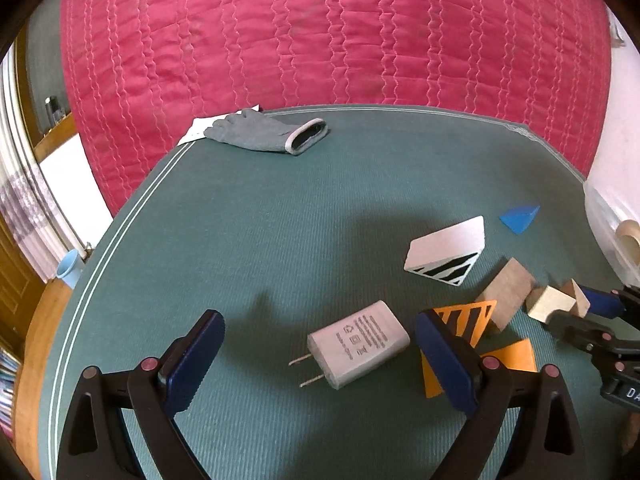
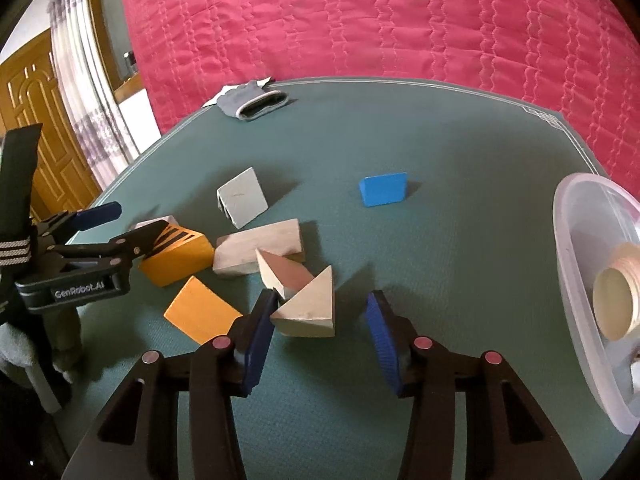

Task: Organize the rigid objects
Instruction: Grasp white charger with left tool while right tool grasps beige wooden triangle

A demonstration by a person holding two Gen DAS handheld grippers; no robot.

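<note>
Right claw (image 2: 318, 330) sits half spread around the plain wooden wedge (image 2: 306, 312), with only its left pad touching, so it could skid into the neighbouring wedge (image 2: 282, 274). Left claw (image 1: 320, 356) gapes wide over the charger (image 1: 358, 344) on the worktop (image 1: 260, 220), gripping nothing.

A matt teal woven mat (image 1: 280, 240) carries bare wooden triangular blocks (image 2: 308, 312), a knitted grey glove (image 1: 264, 134) and a smooth white plastic charger (image 1: 360, 342).

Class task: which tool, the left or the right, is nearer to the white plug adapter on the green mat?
Left. The left tool straddles the white plug adapter, fingers either side; the right tool is off beside the wooden blocks.
</note>
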